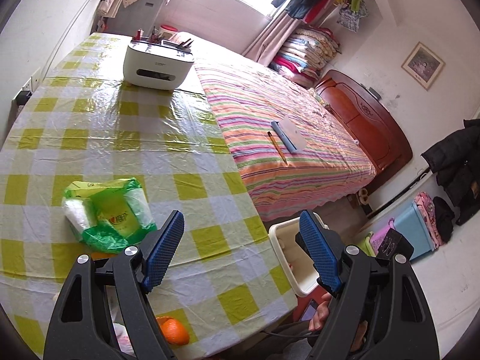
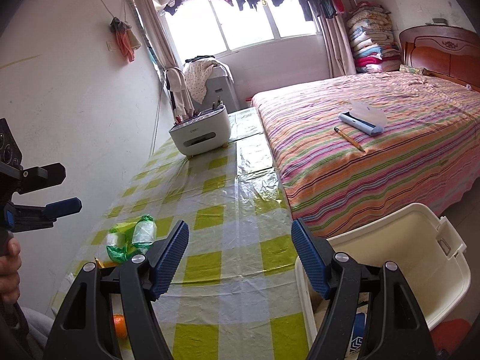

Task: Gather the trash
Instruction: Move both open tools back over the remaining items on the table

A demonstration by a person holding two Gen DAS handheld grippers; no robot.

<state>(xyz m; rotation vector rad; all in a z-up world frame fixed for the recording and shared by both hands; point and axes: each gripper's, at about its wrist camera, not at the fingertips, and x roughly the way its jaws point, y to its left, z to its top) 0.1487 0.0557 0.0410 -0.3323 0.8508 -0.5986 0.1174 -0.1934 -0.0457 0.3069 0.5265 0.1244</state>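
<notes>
A crumpled green plastic bag (image 1: 108, 213) with white tissue in it lies on the green-checked table (image 1: 126, 126), just left of my left gripper (image 1: 242, 213). That gripper is open, with nothing between its blue pads. An orange (image 1: 174, 331) sits near the table's front edge, under the left finger. The right gripper (image 2: 239, 224) is open and empty above the table (image 2: 228, 198). From it, the green bag (image 2: 132, 238) lies to the left, with a yellow wrapper (image 2: 102, 262) beside it. The orange (image 2: 119, 325) shows behind its left finger. A white bin (image 2: 420, 240) stands to its right.
A white desk organiser (image 1: 159, 66) stands at the table's far end. A striped bed (image 1: 285, 126) with a pencil case and pencil adjoins the table on the right. The white bin (image 1: 279, 234) stands by the table's corner. A hand (image 2: 9, 258) holds the left gripper (image 2: 60, 207).
</notes>
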